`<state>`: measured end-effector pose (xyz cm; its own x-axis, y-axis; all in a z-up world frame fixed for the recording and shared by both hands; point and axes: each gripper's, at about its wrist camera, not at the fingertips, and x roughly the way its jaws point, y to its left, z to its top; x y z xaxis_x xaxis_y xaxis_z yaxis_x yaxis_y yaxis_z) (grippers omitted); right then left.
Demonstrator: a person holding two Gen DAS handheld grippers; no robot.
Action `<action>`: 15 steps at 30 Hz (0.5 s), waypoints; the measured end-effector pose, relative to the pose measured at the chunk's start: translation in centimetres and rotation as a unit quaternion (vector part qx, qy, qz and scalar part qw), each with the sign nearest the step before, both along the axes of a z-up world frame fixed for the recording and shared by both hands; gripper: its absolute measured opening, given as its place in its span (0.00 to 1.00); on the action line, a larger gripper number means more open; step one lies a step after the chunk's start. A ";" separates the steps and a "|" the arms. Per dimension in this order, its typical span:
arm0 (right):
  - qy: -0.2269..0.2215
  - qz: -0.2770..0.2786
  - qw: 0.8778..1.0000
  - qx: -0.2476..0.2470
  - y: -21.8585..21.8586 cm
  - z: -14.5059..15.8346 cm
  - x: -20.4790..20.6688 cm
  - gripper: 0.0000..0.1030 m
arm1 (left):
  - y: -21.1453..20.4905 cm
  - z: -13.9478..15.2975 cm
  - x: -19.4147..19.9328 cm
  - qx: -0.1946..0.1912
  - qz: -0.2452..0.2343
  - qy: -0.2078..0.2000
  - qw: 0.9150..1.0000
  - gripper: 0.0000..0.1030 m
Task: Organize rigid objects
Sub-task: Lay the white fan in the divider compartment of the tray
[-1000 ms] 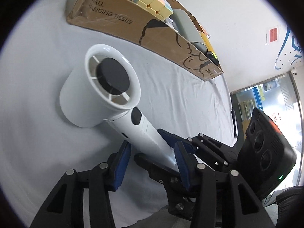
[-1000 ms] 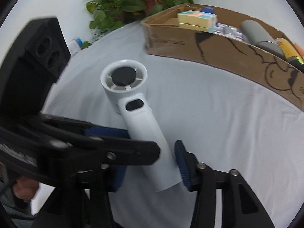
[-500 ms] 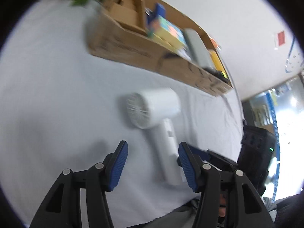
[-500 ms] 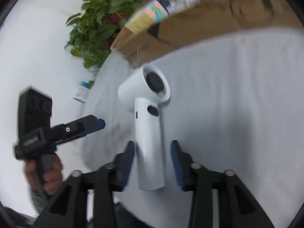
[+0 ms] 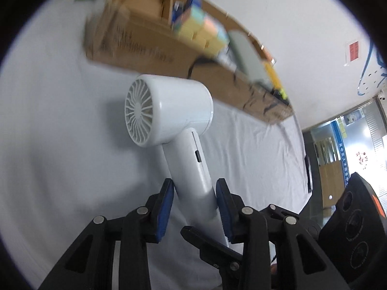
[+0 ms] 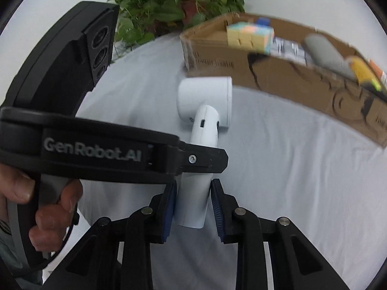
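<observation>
A white hair dryer [image 5: 169, 113] stands out over the white cloth, head up and away from me. Both grippers hold its handle. My left gripper [image 5: 194, 207] is shut on the handle, its blue pads [image 5: 167, 207] against both sides. My right gripper [image 6: 192, 207] is shut on the lower end of the same handle [image 6: 193, 200]; the left gripper's black body [image 6: 96, 149] crosses in front of it. The dryer's head [image 6: 205, 101] points toward a long cardboard box [image 6: 278, 77].
The cardboard box [image 5: 150, 48] holds a pastel cube [image 5: 203, 33], a grey cylinder [image 5: 244, 50], a yellow item [image 5: 273, 75] and other things. A potted plant [image 6: 179, 2] stands behind the box's left end. White cloth [image 6: 278, 169] covers the table.
The left gripper came back to the dryer and closed on its handle. The dryer turned, its grille now facing the left camera, and sits nearer the box. The right gripper kept its hold.
</observation>
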<state>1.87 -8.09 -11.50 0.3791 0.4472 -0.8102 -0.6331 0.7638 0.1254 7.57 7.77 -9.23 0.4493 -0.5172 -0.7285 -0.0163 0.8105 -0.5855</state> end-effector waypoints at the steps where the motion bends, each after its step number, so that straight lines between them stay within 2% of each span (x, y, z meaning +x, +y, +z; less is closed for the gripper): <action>1: -0.014 0.000 1.000 0.001 0.7 0.7 0.0 0.26 | 0.3 1.6 0.5 0.010 0.002 -0.023 1.000 0.34; 4: -0.060 -0.005 0.998 0.024 1.7 4.1 0.9 0.26 | 1.6 6.8 3.4 0.058 0.001 -0.086 0.995 0.34; 6: -0.085 -0.012 0.995 0.047 2.9 7.1 2.9 0.27 | 2.7 9.4 6.0 0.084 -0.006 -0.112 0.990 0.33; 9: -0.085 -0.027 0.992 0.091 6.0 10.5 8.0 0.27 | 5.7 11.9 11.7 0.088 -0.021 -0.121 0.989 0.34; 12: -0.065 -0.052 0.991 0.103 8.4 12.7 13.4 0.27 | 7.2 11.9 17.0 0.091 -0.036 -0.107 0.989 0.33; 15: -0.033 -0.081 0.992 0.092 11.4 12.8 19.0 0.27 | 8.6 9.6 21.8 0.071 -0.046 -0.072 0.994 0.33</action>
